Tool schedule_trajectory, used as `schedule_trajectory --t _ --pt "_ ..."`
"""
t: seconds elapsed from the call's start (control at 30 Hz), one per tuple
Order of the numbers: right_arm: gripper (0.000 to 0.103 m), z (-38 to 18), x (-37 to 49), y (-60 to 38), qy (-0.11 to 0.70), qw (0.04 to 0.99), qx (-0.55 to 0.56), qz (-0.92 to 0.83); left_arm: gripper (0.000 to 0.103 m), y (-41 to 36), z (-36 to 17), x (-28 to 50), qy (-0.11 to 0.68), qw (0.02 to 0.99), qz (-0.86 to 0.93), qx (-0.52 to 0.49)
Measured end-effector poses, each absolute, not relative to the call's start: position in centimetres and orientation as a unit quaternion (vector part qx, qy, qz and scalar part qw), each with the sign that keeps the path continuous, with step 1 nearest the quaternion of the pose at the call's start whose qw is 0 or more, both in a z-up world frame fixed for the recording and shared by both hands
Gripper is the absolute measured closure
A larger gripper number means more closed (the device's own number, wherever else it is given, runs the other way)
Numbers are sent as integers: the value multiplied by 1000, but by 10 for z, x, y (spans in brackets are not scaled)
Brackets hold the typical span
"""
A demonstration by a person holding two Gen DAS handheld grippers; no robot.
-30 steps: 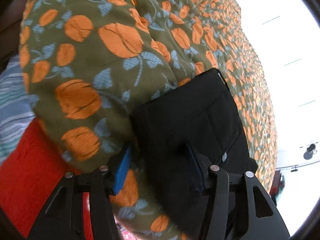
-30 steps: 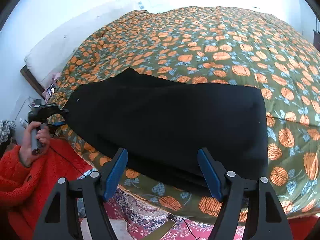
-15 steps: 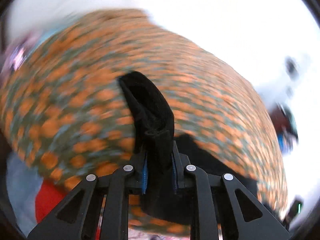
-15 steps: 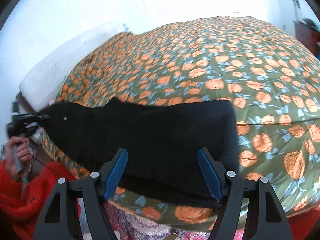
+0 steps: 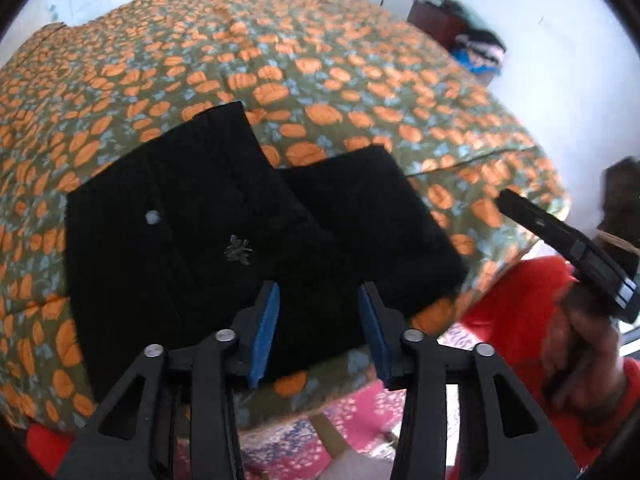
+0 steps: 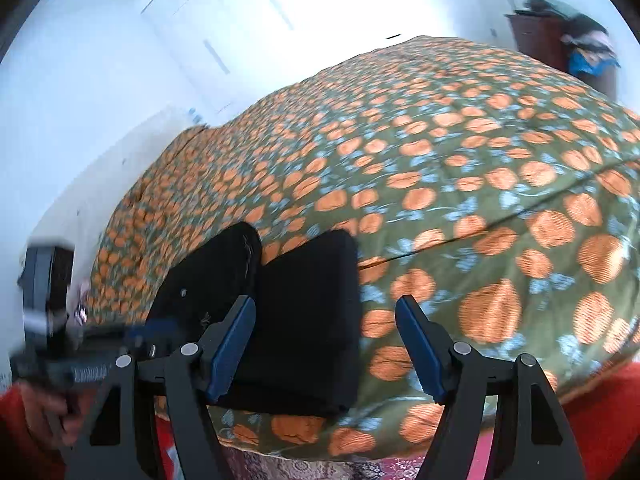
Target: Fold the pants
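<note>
The black pants [image 5: 224,220] lie folded over on the bed near its front edge, the waist end with a small button laid on top of the leg end [image 5: 372,216]. They also show in the right wrist view [image 6: 288,312]. My left gripper [image 5: 318,312] is open and empty, just above the pants' near edge. My right gripper [image 6: 324,340] is open and empty, over the right edge of the pants; it also appears at the right of the left wrist view [image 5: 560,240].
The bed has a green quilt with orange flowers [image 6: 460,200]. A dark dresser with piled clothes [image 6: 568,48] stands by the white wall at the back right. A pink patterned rug [image 5: 360,420] lies under the bed's front edge. My red sleeve [image 5: 520,320] is at the right.
My left gripper closed on the waist end, swung it over onto the leg end, and has now opened and let go. The right gripper moved right and stayed open.
</note>
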State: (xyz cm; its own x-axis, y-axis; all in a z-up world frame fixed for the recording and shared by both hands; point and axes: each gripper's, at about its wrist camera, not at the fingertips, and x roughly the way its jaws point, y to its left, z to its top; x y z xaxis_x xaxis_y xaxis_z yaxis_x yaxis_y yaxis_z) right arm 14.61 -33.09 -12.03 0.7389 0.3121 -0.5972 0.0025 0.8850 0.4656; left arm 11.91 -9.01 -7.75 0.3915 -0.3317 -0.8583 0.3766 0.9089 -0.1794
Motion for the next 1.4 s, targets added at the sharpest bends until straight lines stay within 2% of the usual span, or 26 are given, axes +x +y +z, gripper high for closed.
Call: schedule_trajectory --t 0.1,0.2,0.23,0.3,0.33,0.37,0.4,0.5,0.57,0.73,0.97,1.4 --pt "31 -118 149 -330 354 902 230 94 35 -39 -55 115 467 868 -166 -6" --pt "31 -115 161 -312 361 886 250 148 38 22 -56 132 451 889 -73 -38" --pt "31 -114 168 -306 366 879 258 166 42 36 -65 139 450 891 -45 -44" --pt "31 -118 190 -292 392 848 285 217 71 45 -90 152 463 886 -8 -37" --pt "31 -122 201 -287 407 832 297 230 78 46 -108 157 482 875 -1 -34" --pt "31 -127 213 -282 424 816 310 242 90 41 -126 159 499 866 -11 -39" --pt "31 -132 224 -278 438 800 318 258 94 33 -140 156 513 856 -32 -44" --pt "31 -146 251 -260 490 766 304 284 97 -2 -157 137 505 860 -62 22" --pt "35 -155 266 -250 517 739 301 310 99 -15 -157 129 495 864 -68 64" --pt "37 -175 291 -233 559 717 269 319 99 1 -155 130 502 861 -82 15" --pt "52 -189 298 -206 600 688 200 356 99 -10 -155 130 498 863 -73 41" --pt "52 -200 312 -184 627 674 166 355 99 -11 -155 133 499 863 -67 47"
